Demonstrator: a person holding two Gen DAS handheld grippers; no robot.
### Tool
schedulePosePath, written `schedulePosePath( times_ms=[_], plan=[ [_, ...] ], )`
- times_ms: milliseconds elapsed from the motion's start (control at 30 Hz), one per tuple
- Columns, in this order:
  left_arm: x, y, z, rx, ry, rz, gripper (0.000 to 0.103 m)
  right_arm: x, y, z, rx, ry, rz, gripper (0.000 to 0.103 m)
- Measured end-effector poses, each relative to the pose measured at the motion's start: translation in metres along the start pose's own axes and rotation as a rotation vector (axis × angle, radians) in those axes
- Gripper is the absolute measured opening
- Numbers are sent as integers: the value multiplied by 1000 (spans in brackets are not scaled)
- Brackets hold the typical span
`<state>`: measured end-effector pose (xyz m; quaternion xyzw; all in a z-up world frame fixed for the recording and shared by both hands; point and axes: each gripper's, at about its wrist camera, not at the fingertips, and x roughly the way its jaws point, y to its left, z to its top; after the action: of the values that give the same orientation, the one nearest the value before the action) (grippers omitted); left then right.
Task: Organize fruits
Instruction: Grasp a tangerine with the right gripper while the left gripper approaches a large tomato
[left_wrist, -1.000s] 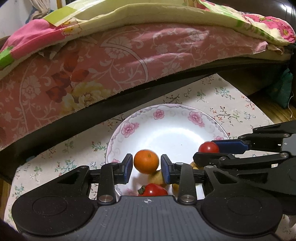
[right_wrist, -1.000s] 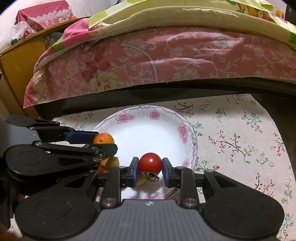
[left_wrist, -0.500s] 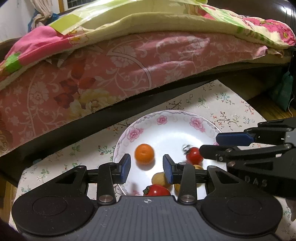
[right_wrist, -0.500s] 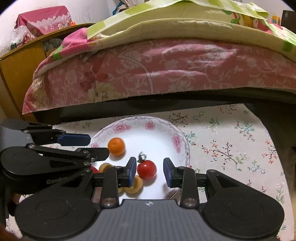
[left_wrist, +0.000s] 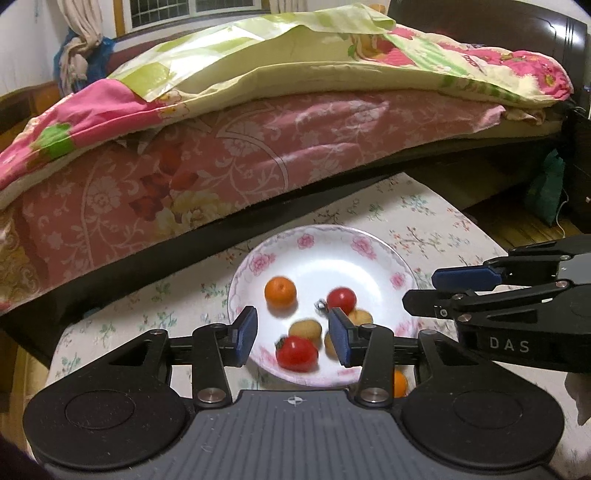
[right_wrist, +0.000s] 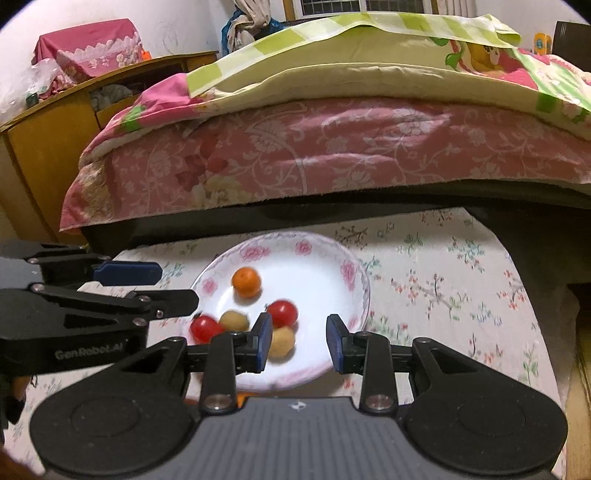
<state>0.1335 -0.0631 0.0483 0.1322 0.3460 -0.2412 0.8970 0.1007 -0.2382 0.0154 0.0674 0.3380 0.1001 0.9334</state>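
A white plate with pink flowers (left_wrist: 369, 243) (right_wrist: 347, 266) sits on a floral cloth. In it lie an orange (left_wrist: 280, 292) (right_wrist: 246, 282), a red tomato (left_wrist: 341, 300) (right_wrist: 282, 313), a second red tomato (left_wrist: 296, 352) (right_wrist: 204, 328) and yellowish fruits (left_wrist: 304, 329) (right_wrist: 282, 341). Another orange (left_wrist: 400, 384) lies off the plate at its near edge. My left gripper (left_wrist: 293, 336) (right_wrist: 147, 282) is open and empty, above the plate's near side. My right gripper (right_wrist: 297, 343) (left_wrist: 439, 291) is open and empty, above the plate's near right edge.
A bed with a pink floral sheet (left_wrist: 258, 147) (right_wrist: 332, 147) and a dark frame runs along the far side of the cloth. A wooden cabinet (right_wrist: 48, 140) stands at the left. Wooden floor (left_wrist: 524, 232) shows to the right of the cloth.
The left gripper let go of the orange and the right let go of the tomato; both fruits now lie in the plate. Both grippers opened and drew back and up.
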Motion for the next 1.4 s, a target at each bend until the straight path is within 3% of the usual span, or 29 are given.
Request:
schedulePosePath(
  times_ms=[600,1267,1400],
  plan=[
    [-39,-10,-64,-23,95,-82,52,-40,30,-69,-19,134,59,29],
    [-25,-9,-82,-16,164,-125,53,-2,43,-85,-60,219,89,29],
    [-24,-8,-82,-17,167,-139,55,5,40,-85,-43,221,95,36]
  ],
)
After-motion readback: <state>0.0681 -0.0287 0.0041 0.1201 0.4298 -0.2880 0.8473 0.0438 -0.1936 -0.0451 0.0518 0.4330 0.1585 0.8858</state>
